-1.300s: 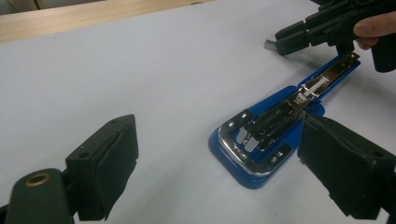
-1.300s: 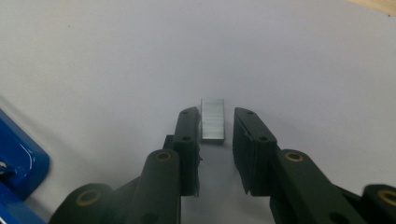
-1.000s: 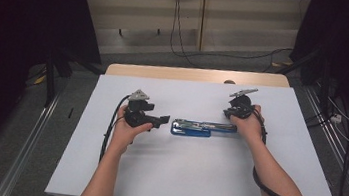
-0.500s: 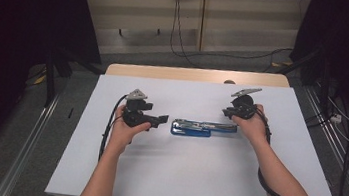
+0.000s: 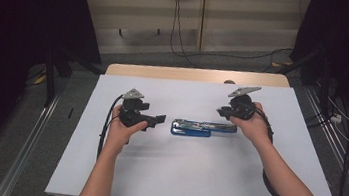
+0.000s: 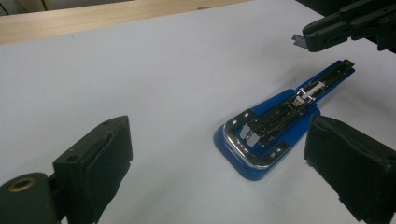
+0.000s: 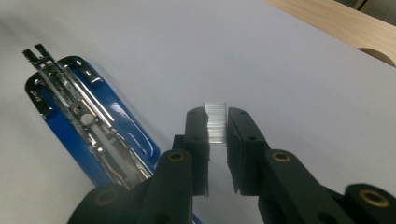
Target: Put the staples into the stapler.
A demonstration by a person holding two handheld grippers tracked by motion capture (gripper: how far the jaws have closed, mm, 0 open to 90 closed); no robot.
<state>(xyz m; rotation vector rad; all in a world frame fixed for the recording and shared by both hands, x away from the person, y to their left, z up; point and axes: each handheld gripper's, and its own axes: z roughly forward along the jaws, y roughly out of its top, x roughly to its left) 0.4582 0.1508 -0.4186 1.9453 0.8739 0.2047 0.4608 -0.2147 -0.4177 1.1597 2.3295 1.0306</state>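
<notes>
Right tongs (image 7: pixel 216 122) pinch staples (image 7: pixel 215 122) above stapler (image 7: pixel 84 126)

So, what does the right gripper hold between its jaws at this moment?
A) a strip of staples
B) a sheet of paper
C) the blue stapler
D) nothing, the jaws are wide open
A: in the right gripper view, the right gripper is shut on a silvery strip of staples, while the opened blue stapler lies apart on the white table cover.
</notes>
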